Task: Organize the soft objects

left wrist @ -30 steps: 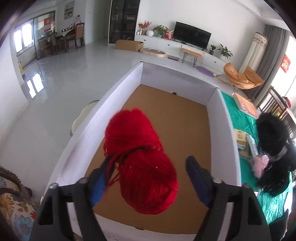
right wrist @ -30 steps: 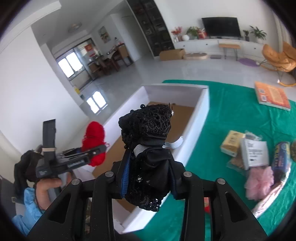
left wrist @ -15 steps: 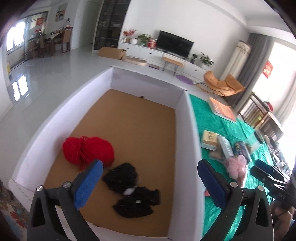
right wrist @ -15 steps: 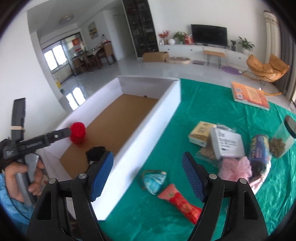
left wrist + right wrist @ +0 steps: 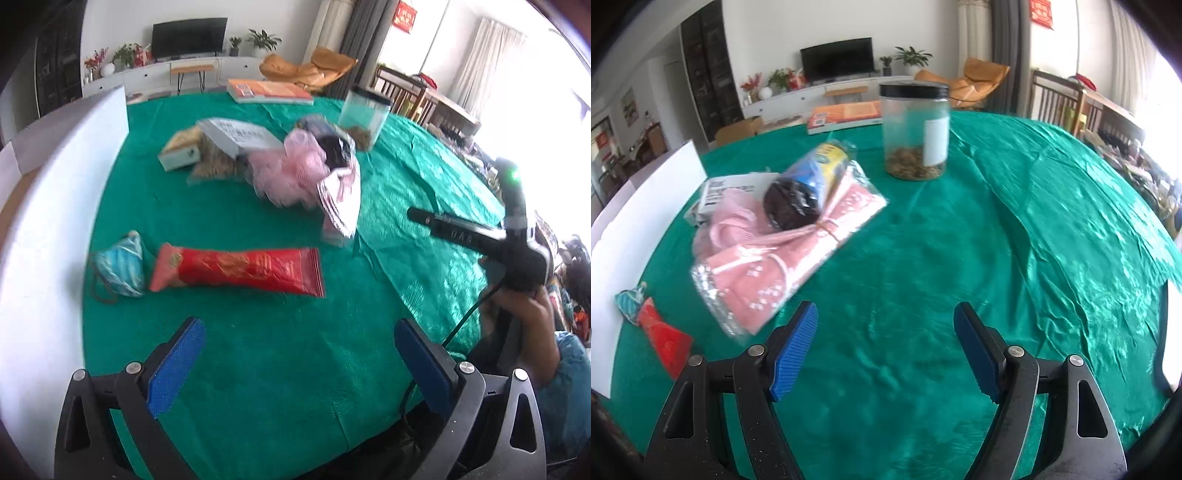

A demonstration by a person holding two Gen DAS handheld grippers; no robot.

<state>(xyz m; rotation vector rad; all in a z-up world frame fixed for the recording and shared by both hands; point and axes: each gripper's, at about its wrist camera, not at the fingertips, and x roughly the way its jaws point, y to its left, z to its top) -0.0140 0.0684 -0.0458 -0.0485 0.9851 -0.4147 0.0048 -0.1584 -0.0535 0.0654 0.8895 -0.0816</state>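
Note:
My left gripper (image 5: pixel 297 360) is open and empty over the green tablecloth (image 5: pixel 280 362). Just beyond it lie a red foil packet (image 5: pixel 236 271) and a blue striped pouch (image 5: pixel 123 266). Farther off is a pink mesh puff (image 5: pixel 291 171) beside a bagged pink cloth (image 5: pixel 341 201). My right gripper (image 5: pixel 886 349) is open with nothing between its fingers. The bagged pink cloth (image 5: pixel 775 258) lies to its left with a dark-ended blue tube (image 5: pixel 809 188) on top. The white box wall (image 5: pixel 40 236) runs along the left edge.
A clear jar (image 5: pixel 916 131) with a black lid stands mid-table, an orange book (image 5: pixel 271 90) behind it. A grey carton (image 5: pixel 242 136) and a small box (image 5: pixel 179 153) sit by the puff. A person's hand (image 5: pixel 524 306) holds the right gripper's handle at right.
Both grippers let go of the red yarn and the black knit item into the box, then swung right, away from the box, to hang over the green cloth. Both stand open.

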